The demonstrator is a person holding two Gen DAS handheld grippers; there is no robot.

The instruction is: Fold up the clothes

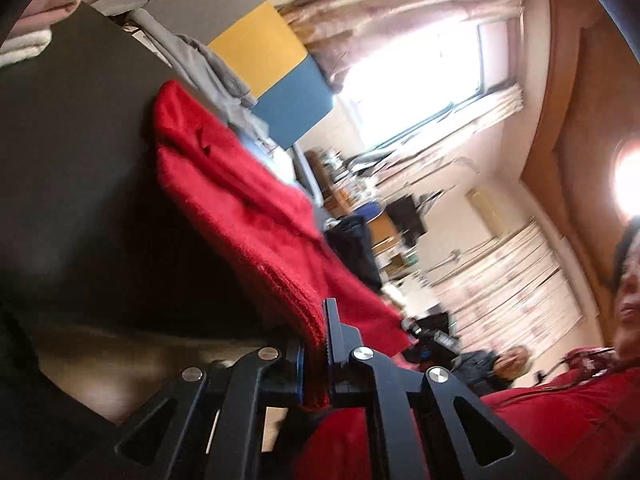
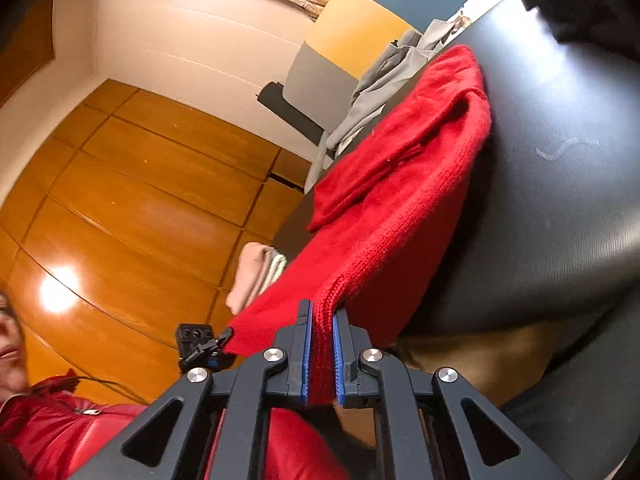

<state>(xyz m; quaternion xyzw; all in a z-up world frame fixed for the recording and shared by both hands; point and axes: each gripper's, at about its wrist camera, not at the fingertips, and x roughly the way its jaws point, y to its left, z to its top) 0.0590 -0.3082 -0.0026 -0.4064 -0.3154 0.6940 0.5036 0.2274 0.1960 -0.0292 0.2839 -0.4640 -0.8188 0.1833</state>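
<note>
1. Dark worktop point(image 2: 560, 184): it is filling one side of both tilted wrist views, with its matte surface carrying the clothes.
2. Red knitted garment point(image 2: 404, 200): it is stretching from the worktop, where its far end is lying in soft folds, back to both tools; in the left wrist view the same garment point(image 1: 240, 200) is running up from the tool toward the worktop's edge.
3. Grey garment point(image 2: 384, 80): it is lying crumpled on the worktop just beyond the red one's far end.
4. Pale folded cloths point(image 2: 256, 276): they are sitting in a small stack near the worktop's edge.
5. Right tool point(image 2: 322, 360): it is clamping a ribbed edge of the red garment, its blue-padded jaws nearly closed on the fabric.
6. Left tool point(image 1: 318, 360): it is likewise pinching an edge of the red garment, jaws narrowed onto the knit.
</note>
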